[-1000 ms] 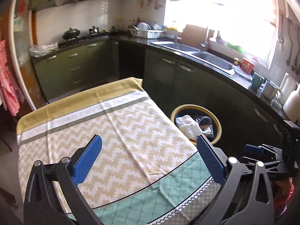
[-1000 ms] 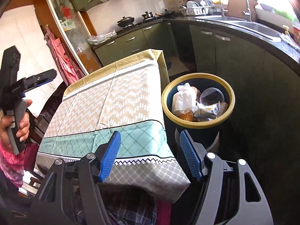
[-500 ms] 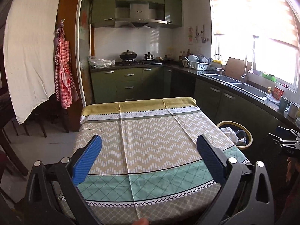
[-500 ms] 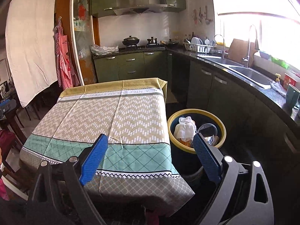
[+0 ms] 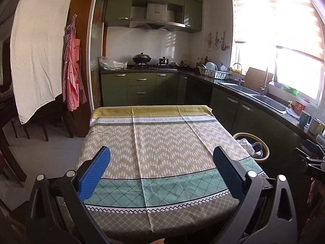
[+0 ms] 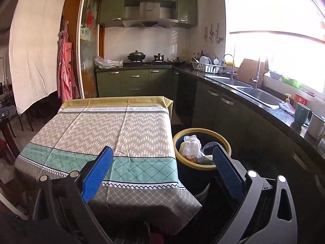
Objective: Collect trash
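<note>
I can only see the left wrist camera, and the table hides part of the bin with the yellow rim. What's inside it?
Observer: The right wrist view shows the whole bin. A crumpled white bag lies on top, beside a clear round lid.
Operator: Are the right tongs carrying any trash?
Observer: No. The right tongs are open. Their jaws have just been opening, and nothing sits between them.
Operator: Is anything left on the table?
Observer: Maybe. A tiny pale sliver lies on the tablecloth by the teal band. It is too small to name.
</note>
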{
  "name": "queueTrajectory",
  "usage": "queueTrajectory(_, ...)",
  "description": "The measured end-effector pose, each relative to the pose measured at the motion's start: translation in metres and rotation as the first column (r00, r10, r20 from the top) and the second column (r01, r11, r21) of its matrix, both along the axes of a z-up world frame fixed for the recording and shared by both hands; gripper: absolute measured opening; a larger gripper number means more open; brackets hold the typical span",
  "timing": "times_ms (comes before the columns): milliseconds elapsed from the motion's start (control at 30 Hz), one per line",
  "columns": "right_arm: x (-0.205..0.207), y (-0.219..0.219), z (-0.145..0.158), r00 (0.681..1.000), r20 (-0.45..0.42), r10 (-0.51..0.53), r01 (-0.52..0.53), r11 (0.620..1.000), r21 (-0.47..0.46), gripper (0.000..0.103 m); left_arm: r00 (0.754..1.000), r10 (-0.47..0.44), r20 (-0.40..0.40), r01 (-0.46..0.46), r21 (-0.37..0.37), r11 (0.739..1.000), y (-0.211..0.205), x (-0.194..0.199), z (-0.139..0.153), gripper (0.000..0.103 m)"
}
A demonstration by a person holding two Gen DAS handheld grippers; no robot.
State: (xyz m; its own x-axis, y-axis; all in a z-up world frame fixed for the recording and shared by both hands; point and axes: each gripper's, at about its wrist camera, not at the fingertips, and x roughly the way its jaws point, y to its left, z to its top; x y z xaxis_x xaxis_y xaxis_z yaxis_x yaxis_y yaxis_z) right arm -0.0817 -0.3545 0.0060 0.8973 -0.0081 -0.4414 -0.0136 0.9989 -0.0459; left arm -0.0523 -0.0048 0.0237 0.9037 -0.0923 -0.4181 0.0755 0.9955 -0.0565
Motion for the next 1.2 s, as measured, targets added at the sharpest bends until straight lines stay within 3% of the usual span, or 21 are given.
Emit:
queueTrajectory(400, -0.007, -0.003, 0.007, 1.0, 0.027, 0.001, -0.001, 1.0, 0.003, 0.098, 0.998, 0.022, 0.058, -0.023, 0.024, 0.999, 0.006, -0.02, 0.008, 0.097)
queueTrajectory(1200, -0.006, -0.001, 0.01, 1.0, 0.026, 0.015, -0.015, 1.0, 0.002, 0.098, 0.998, 0.039, 0.039, -0.039, 0.021, 0.999, 0.012, -0.021, 0.005, 0.097)
